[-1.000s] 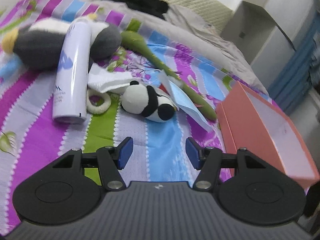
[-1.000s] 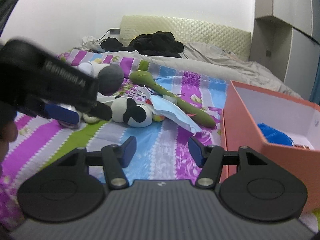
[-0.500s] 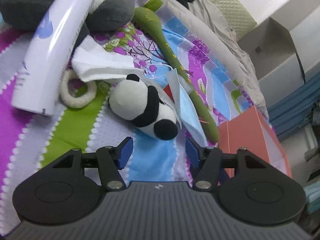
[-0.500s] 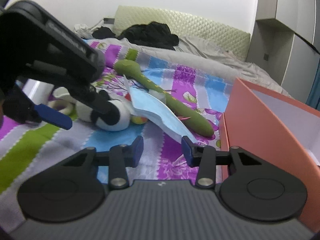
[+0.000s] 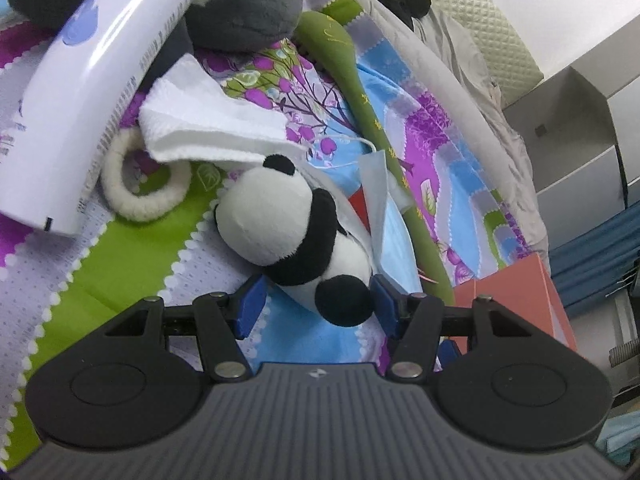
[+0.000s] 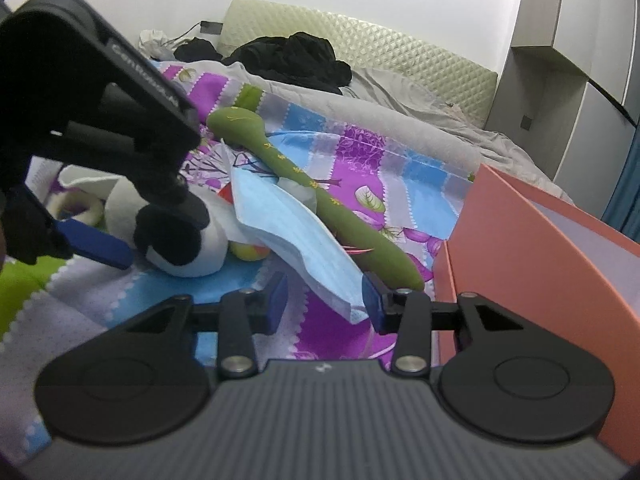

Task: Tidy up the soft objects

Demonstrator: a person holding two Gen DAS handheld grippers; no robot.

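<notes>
A black-and-white panda plush (image 5: pixel 288 236) lies on the striped bedspread; in the right wrist view it (image 6: pixel 188 252) sits partly behind the left gripper body. My left gripper (image 5: pixel 316 306) is open, its blue pads on either side of the panda's lower end. A light blue face mask (image 6: pixel 296 236) lies across a long green plush (image 6: pixel 312 196). My right gripper (image 6: pixel 322 300) is open, with the mask's near corner between its fingers. An orange box (image 6: pixel 532 256) stands to the right.
A white spray can (image 5: pixel 92 92), a folded white cloth (image 5: pixel 208 124), a fuzzy white ring (image 5: pixel 140 184) and a grey plush (image 5: pixel 240 12) lie at the left. Black clothes (image 6: pixel 292 60) are by the headboard. A small yellow ball (image 6: pixel 250 250) lies under the mask.
Both grippers have moved forward and down. The left now straddles the panda; the right has reached the mask's corner and its jaws are narrower than a second ago.
</notes>
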